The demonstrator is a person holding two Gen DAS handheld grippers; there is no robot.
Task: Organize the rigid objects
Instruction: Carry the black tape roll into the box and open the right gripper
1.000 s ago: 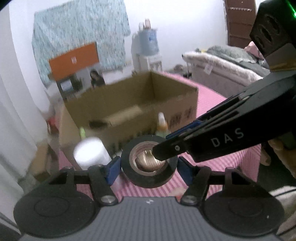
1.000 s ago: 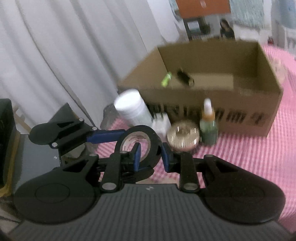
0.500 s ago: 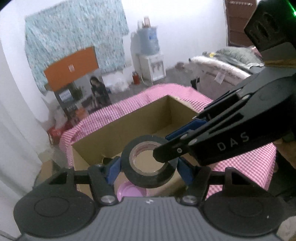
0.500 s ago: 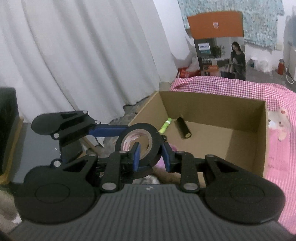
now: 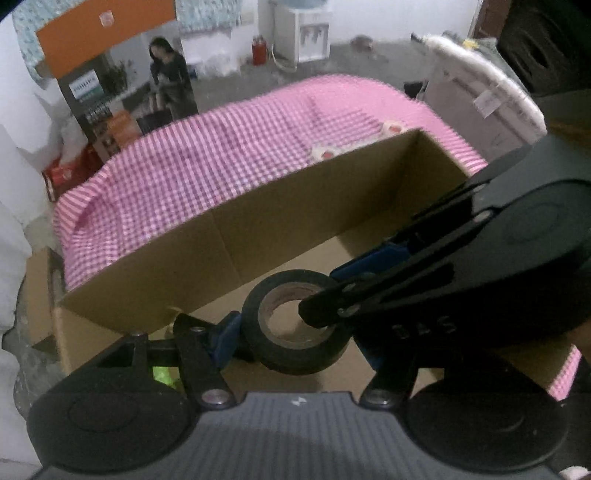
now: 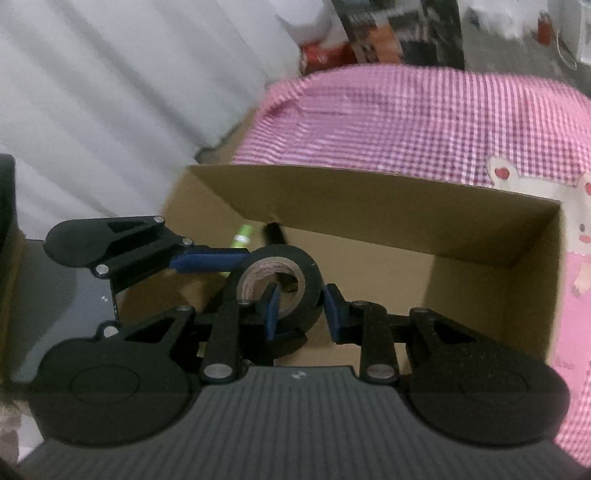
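Note:
A black tape roll (image 5: pixel 295 350) hangs over the open cardboard box (image 5: pixel 258 236), held by both grippers. My left gripper (image 5: pixel 295 343) is shut on the roll across its outer width. My right gripper (image 6: pixel 301 310) pinches the roll's wall (image 6: pixel 308 280), one blue finger inside the core and one outside. In the left wrist view the right gripper (image 5: pixel 332 291) reaches in from the right. One left finger (image 6: pixel 210 260) shows at the roll's left in the right wrist view. On the box floor lie a green stick (image 6: pixel 242 236) and a black cylinder (image 6: pixel 273 230).
The box (image 6: pixel 369 206) sits on a table under a pink checked cloth (image 5: pixel 221 162). White curtains (image 6: pixel 110 92) hang at the left. An orange-topped printed carton (image 5: pixel 110 66) and a water dispenser (image 5: pixel 306 33) stand on the floor beyond.
Both grippers carried the tape roll forward from in front of the box to above its inside and tilted downward. The bottles in front of the box have dropped out of view.

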